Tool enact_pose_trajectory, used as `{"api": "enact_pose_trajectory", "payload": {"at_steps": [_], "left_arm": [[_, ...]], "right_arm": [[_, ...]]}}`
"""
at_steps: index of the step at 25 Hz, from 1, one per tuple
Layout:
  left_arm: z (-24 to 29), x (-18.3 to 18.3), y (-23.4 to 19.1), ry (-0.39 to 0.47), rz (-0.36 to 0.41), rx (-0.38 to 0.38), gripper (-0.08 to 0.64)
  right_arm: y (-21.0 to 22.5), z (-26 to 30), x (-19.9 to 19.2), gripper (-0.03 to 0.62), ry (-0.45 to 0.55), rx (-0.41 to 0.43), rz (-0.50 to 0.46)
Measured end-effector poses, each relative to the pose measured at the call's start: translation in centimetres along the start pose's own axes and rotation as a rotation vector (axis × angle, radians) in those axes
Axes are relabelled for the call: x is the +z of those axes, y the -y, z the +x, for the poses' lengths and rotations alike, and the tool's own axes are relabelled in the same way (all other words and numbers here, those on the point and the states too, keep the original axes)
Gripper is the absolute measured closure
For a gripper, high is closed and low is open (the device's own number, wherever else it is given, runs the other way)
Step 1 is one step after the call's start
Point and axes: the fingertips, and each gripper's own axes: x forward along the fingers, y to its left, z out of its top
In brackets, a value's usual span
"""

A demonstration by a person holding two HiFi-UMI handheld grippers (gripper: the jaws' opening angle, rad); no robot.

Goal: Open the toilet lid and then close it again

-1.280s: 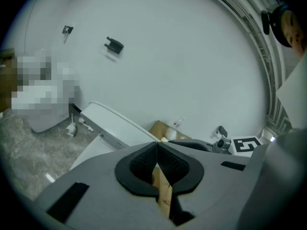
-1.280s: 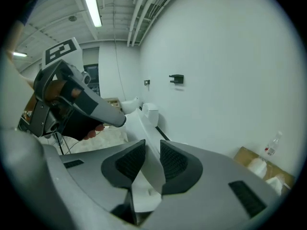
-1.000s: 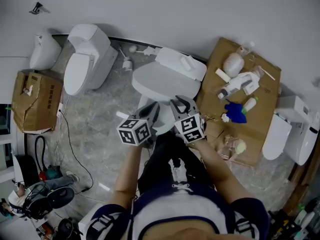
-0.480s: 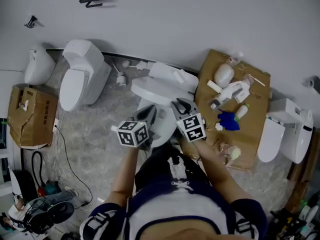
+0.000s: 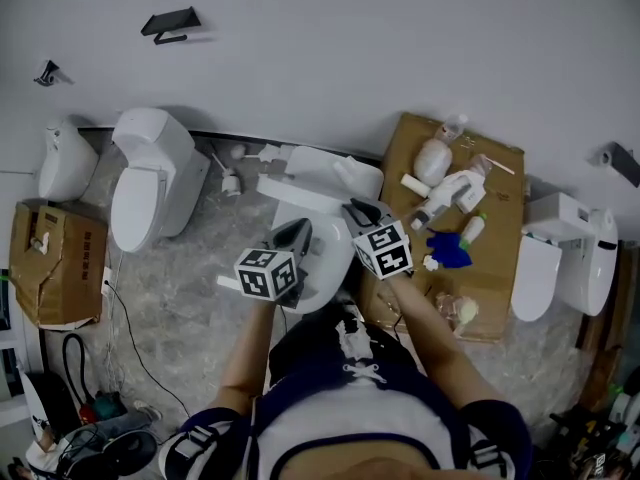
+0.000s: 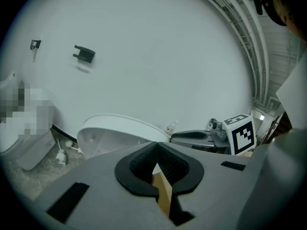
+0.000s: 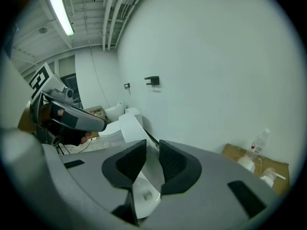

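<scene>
Halfway open, the toilet lid [image 5: 295, 193] is standing tilted above the bowl [image 5: 325, 268] of the middle toilet, against the far wall, with a person leaning over it from the near side. The right gripper [image 5: 356, 210] is holding the lid's right-hand rim: its jaws have just been closing, and the white edge is sitting between the pads. The left gripper [image 5: 298, 228] is hovering just beside it, over the bowl, with its jaws pressed together and nothing in them.

To an onlooker the lid is looking like a stiff, light shell of moulded plastic, glossy enough to be slipping out of a loose pinch. It is hinging at the far end by the tank, so it is likely swinging in an arc and not lifting straight. The sensible hold is probably the free rim on the near or side edge, well away from the hinge, where a small pull is doing most. On the way back down it may be wanting support until it is resting on the seat, since a dropped lid is liable to slam.

Two more toilets are standing along the wall, one at the left [image 5: 150, 178] and one at the right [image 5: 560, 258]. A cardboard sheet [image 5: 500, 268] strewn with bottles is lying on the floor between the middle toilet and the right one.
</scene>
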Motion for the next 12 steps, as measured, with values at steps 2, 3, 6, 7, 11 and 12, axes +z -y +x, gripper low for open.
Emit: {"api": "enact_pose_trajectory", "payload": {"at_steps": [2, 3, 6, 7, 11, 12], "left_arm": [[0.4, 0.3, 0.0, 0.002, 0.014, -0.009, 0.552], [0.6, 0.4, 0.0, 0.004, 0.021, -0.012, 0.552], [1.0, 1.0, 0.0, 0.017, 0.041, -0.008, 0.552], [1.1, 1.2, 0.0, 0.022, 0.046, -0.006, 0.552], [1.6, 2.3, 0.0, 0.056, 0.055, 0.003, 0.552], [1.7, 2.6, 0.0, 0.068, 0.059, 0.005, 0.552]], "right_arm": [[0.5, 0.2, 0.3, 0.512, 0.002, -0.010, 0.004], [0.8, 0.3, 0.4, 0.514, 0.001, -0.015, 0.008], [1.4, 0.5, 0.8, 0.514, -0.012, -0.016, 0.023], [1.5, 0.5, 0.8, 0.514, -0.015, -0.017, 0.022], [2.1, 0.7, 1.3, 0.520, -0.017, -0.048, -0.030], [2.2, 0.8, 1.5, 0.525, -0.018, -0.060, -0.049]]}}
